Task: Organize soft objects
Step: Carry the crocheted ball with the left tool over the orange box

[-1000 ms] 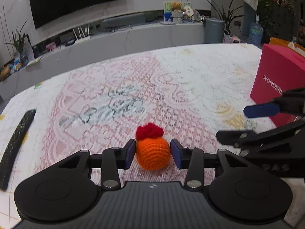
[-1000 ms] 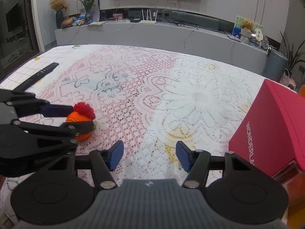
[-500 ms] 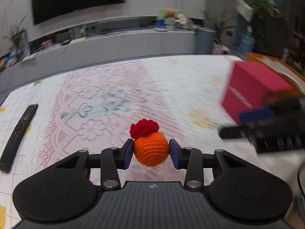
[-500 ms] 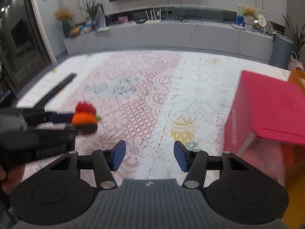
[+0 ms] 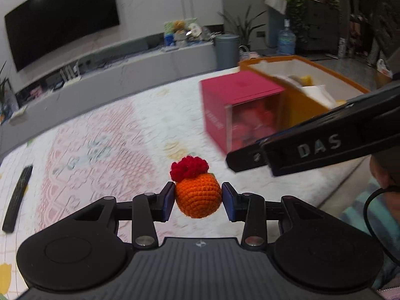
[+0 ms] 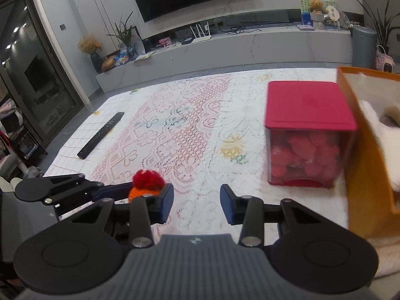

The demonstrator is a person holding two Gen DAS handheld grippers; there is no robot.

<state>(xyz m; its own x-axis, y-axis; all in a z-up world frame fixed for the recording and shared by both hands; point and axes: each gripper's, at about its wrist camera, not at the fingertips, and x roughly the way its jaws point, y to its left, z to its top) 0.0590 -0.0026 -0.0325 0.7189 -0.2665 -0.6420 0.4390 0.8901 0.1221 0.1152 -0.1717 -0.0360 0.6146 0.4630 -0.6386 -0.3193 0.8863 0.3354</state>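
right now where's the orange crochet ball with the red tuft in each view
Left wrist view: the orange crochet ball sits low centre, pinched between the left tool's blue pads.
Right wrist view: the ball is lower left, half hidden behind the right tool's left finger; that tool holds nothing and its jaws are closing.
Shared landmark: the pink box.

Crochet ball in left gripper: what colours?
Orange body with a red tuft on top; the crochet ball shows best in the left wrist view, pinched in the left gripper.
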